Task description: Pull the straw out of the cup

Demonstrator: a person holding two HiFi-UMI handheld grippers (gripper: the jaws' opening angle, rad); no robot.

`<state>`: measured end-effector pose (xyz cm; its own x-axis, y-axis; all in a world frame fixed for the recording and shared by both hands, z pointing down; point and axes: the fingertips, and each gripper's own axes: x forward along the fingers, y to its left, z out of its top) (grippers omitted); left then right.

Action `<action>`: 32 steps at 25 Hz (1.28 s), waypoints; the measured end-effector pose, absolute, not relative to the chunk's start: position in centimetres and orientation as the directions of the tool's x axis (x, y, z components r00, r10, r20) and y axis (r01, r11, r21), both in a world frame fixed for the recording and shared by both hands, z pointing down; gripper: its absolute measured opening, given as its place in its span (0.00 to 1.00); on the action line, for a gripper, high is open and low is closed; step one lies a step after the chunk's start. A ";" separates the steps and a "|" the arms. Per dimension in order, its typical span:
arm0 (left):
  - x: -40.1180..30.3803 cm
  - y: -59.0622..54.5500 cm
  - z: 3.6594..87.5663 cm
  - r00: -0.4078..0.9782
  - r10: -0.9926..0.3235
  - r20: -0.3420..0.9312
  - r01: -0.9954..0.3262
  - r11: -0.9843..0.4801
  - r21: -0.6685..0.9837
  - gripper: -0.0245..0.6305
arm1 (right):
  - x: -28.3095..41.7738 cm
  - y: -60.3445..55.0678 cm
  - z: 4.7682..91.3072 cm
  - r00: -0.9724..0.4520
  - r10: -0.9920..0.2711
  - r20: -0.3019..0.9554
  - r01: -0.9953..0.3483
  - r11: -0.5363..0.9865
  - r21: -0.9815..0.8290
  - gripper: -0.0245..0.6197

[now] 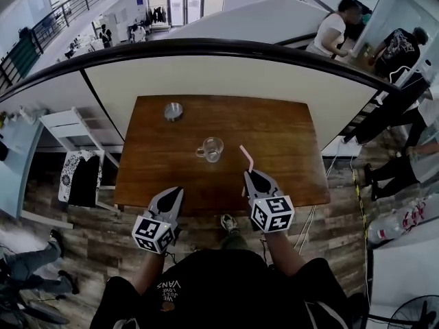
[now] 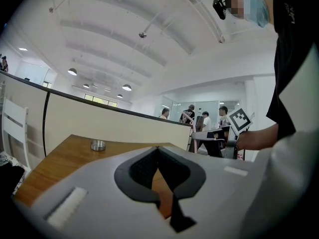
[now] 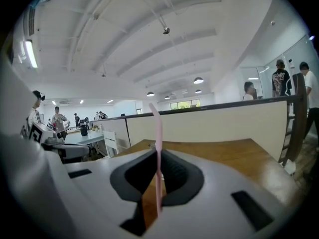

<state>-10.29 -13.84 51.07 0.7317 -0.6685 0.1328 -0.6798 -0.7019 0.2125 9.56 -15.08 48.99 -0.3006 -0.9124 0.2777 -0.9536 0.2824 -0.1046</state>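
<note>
"Pink, the straw (image 1: pixel 247 159); where was it?"

"Out of the cup (image 1: pixel 211 149) and in my right gripper (image 1: pixel 248 175); the jaws were closed on its lower part, the pads pressing it from both sides; the rest stood up past the tips and bent over at the top, leaning toward the cup; in the right gripper view it rose as a thin pale line straight up the middle."

"And the cup?"

"Clear glass with a handle, upright near the middle of the brown wooden table (image 1: pixel 274 136); it stood apart from the straw, to its left in the head view; I could not tell whether anything was in it."

"Your other hand?"

"My left gripper (image 1: pixel 177 193) had its jaws together, tips meeting, and held nothing; only the wood of the table showed through the gap behind the tips; it was at the near edge of the table, left of the right gripper and well apart from the cup."

"Anything else on the table?"

"A small round metal dish (image 1: pixel 173 111) on the far side, beyond the cup; a white chair (image 1: pixel 68 125) stood off the table's left side; people stood past the curved partition (image 1: pixel 206 74)."
</note>
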 end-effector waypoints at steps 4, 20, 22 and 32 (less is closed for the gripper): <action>-10.6 -13.2 51.3 0.736 -0.663 0.138 -0.676 -0.707 0.208 0.06 | 9.4 -14.0 49.5 -0.293 -0.914 0.280 -0.956 0.272 -0.112 0.09; -10.8 -11.8 52.2 0.746 -0.646 0.162 -0.666 -0.714 0.215 0.05 | 9.6 -11.2 51.9 -0.257 -0.913 0.316 -0.964 0.219 -0.151 0.09; -10.6 -11.8 52.3 0.748 -0.644 0.162 -0.664 -0.715 0.218 0.06 | 9.7 -11.1 52.1 -0.253 -0.913 0.321 -0.965 0.214 -0.151 0.09; -10.4 -11.8 52.4 0.744 -0.647 0.168 -0.668 -0.713 0.215 0.05 | 10.2 -11.0 52.3 -0.240 -0.912 0.333 -0.969 0.202 -0.144 0.09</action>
<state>-10.41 -11.85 52.41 0.7442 -0.6465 0.1679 -0.6677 -0.7126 0.2155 10.20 -10.95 52.34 -0.2395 -0.9122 0.3325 -0.9688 0.2021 -0.1436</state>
